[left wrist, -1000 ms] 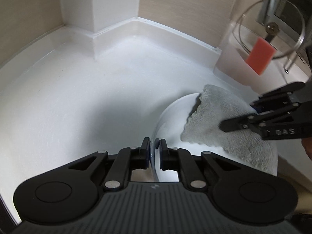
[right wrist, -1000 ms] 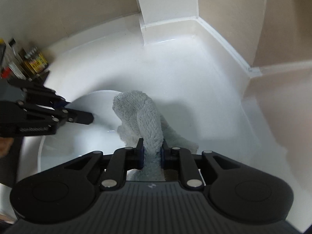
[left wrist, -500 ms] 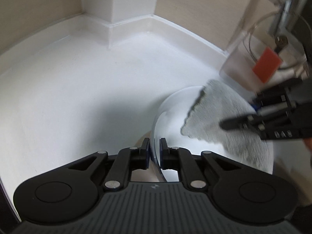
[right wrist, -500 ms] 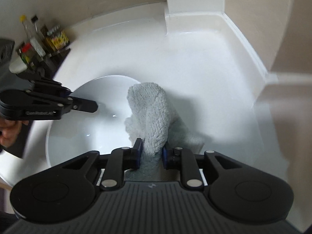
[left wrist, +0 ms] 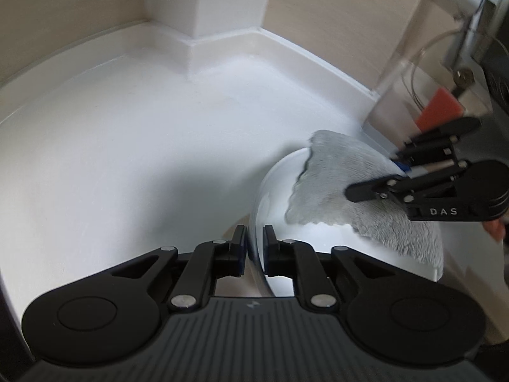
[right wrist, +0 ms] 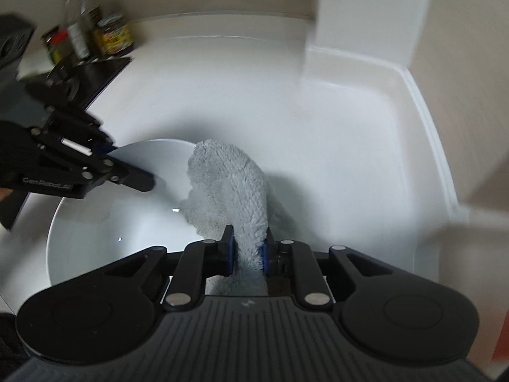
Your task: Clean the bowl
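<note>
My left tongs (left wrist: 255,242) are nearly pressed together, pinching the near rim of the bowl (left wrist: 280,191) between the two pads; in the right wrist view the same tongs (right wrist: 127,172) come in from the left and clamp the bowl's (right wrist: 105,222) far-left rim. My right tongs (right wrist: 248,251) are narrowed onto a thick fold of the grey cloth (right wrist: 229,184), squeezed between the blue pads. From the left wrist view the right tongs (left wrist: 375,178) reach in from the right with the cloth (left wrist: 350,184) gripped.

The white bowl sits on the white counter (left wrist: 127,146), near the wall corner. The cloth drapes over the bowl's rim on the side nearest my right tongs, part lying inside against the wall of the bowl, part hanging outside. I see nothing else in the bowl. Bottles (right wrist: 79,28) stand at the counter's far left, and a red sponge (left wrist: 439,108) hangs by a clear container (left wrist: 391,102) on the right.

Compared with half a second ago, both grips are unchanged. The cloth's tip lies a little higher on the bowl's far rim, and both cameras have swung so the wall corner sits further right in each view.
</note>
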`<state>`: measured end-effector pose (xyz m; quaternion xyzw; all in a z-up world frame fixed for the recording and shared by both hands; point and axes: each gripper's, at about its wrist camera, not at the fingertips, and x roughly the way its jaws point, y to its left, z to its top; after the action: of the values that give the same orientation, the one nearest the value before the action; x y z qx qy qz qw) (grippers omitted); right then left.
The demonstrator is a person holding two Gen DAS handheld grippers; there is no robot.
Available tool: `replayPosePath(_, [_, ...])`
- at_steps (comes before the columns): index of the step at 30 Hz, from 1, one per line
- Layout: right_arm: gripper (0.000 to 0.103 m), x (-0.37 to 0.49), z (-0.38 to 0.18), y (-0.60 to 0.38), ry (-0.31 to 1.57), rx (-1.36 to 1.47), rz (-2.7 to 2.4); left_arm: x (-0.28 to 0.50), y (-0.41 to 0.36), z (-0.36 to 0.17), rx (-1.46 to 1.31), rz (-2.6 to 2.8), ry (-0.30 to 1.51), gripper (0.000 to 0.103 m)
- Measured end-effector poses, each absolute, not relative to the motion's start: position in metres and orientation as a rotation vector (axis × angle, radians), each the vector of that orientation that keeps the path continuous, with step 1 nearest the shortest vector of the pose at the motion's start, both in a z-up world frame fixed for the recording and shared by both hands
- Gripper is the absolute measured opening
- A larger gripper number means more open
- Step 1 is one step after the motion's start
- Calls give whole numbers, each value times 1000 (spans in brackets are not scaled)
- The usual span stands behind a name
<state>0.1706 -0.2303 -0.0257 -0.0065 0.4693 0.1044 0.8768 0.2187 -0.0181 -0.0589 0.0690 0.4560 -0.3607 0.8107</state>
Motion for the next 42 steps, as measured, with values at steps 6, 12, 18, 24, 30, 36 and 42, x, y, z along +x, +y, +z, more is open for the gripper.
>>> replayPosePath(6, [17, 146, -25, -226, 1040, -19, 242, 225, -25, -58, 193, -877, 992, 7])
replayPosePath(12, [14, 167, -23, -226, 1099, -186, 362, 232, -48, -55, 347, -962, 963, 5])
replayPosePath(18, [15, 189, -23, -212, 1015, -287, 383, 230, -46, -54, 287, -885, 979, 8])
replayPosePath(24, [13, 186, -27, -228, 1002, -95, 358, 200, -18, -57, 128, -755, 986, 12])
replayPosePath(30, [11, 166, -35, -241, 970, 33, 323, 197, -17, -60, 95, -730, 961, 7])
replayPosePath(36, [18, 158, -34, -230, 1057, -111, 420, 219, -31, -56, 215, -853, 965, 5])
replayPosePath(42, [17, 177, -33, -208, 1059, -340, 428, 232, -47, -52, 326, -922, 961, 4])
